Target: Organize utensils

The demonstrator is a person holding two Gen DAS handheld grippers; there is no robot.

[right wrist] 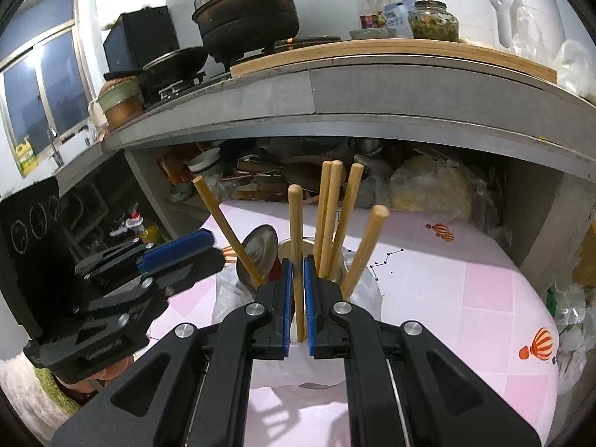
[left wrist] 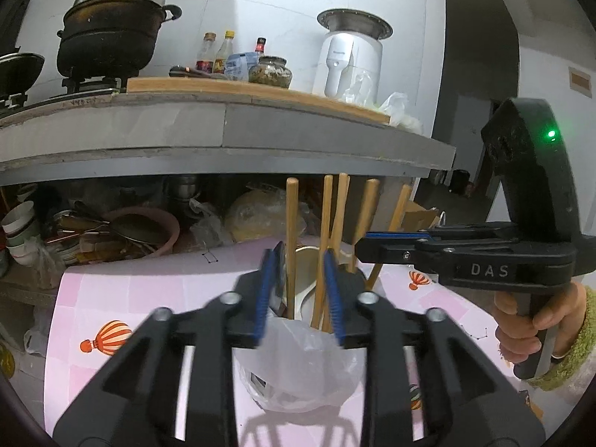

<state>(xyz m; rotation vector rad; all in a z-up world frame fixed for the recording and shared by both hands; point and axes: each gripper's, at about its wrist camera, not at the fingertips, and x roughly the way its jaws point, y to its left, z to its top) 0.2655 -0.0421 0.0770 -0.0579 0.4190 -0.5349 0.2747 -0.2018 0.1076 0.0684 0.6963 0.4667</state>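
A cup point(right wrist: 291, 246) wrapped in a clear plastic bag point(left wrist: 298, 365) stands on the pink table and holds several wooden chopsticks and a metal spoon point(right wrist: 260, 247). My right gripper point(right wrist: 298, 298) is shut on one upright chopstick point(right wrist: 296, 223) just above the cup's rim. In the left wrist view, my left gripper point(left wrist: 300, 290) hovers over the cup with its jaws apart. Another chopstick point(left wrist: 290, 231) stands between its pads, nearer the left one, with no pad pressing on it. The right gripper point(left wrist: 359, 247) reaches in from the right, and the left gripper point(right wrist: 212, 249) shows at the left of the right wrist view.
The pink tablecloth point(right wrist: 465, 290) has balloon prints. A grey counter edge point(left wrist: 223, 130) overhangs close behind the cup, bearing a black pot point(left wrist: 108, 33), bottles, a jar point(left wrist: 270, 70) and a white appliance point(left wrist: 352, 63). Bowls and pans crowd the shelf point(left wrist: 111, 231) beneath.
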